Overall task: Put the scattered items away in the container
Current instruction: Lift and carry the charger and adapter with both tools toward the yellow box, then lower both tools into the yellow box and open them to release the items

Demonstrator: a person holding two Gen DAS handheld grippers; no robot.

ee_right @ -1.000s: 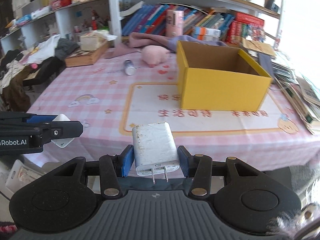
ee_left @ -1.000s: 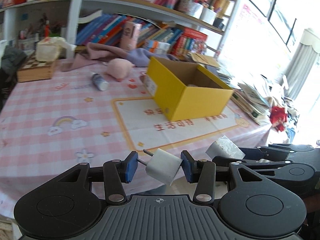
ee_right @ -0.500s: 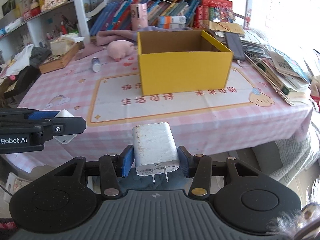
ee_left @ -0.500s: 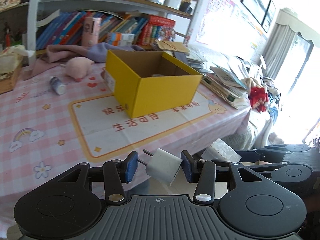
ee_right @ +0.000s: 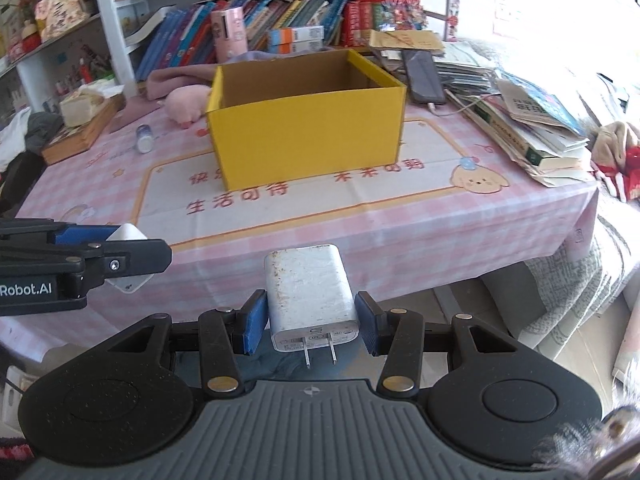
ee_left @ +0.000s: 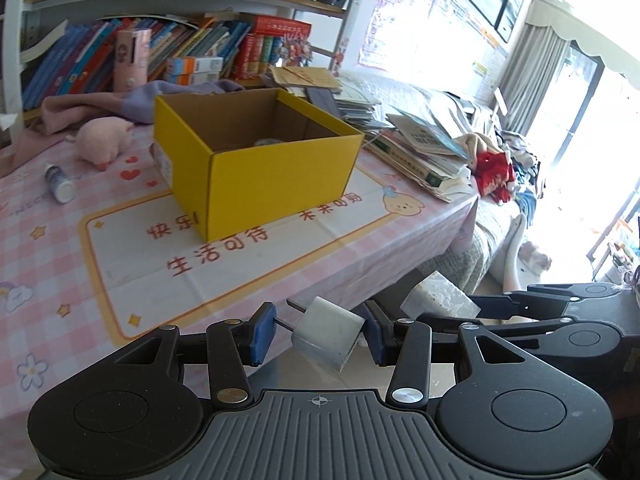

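The yellow cardboard box [ee_left: 256, 160] stands open-topped on the pink checked tablecloth [ee_left: 52, 248], and something pale lies on its floor. My left gripper [ee_left: 320, 334] hangs off the table's front edge, shut on a small white charger [ee_left: 328, 338] that sits askew with its prongs against the left pad. My right gripper [ee_right: 310, 326] is shut on a larger white charger [ee_right: 308, 288], prongs toward the camera, in front of the box [ee_right: 308, 136]. Each gripper shows at the edge of the other's view: the left gripper [ee_right: 128, 252] and the right gripper [ee_left: 440, 302].
A pink plush pig [ee_left: 102, 140] and a small bottle [ee_left: 60, 184] lie on the cloth left of the box. Stacked books and papers [ee_right: 536, 128] and a phone [ee_right: 424, 76] crowd the table's right end. Bookshelves [ee_right: 256, 28] stand behind; floor lies below the grippers.
Both hands have slid sideways along the table's front edge, so the box now sits nearer the middle of each view. Both grips on the chargers are unchanged.
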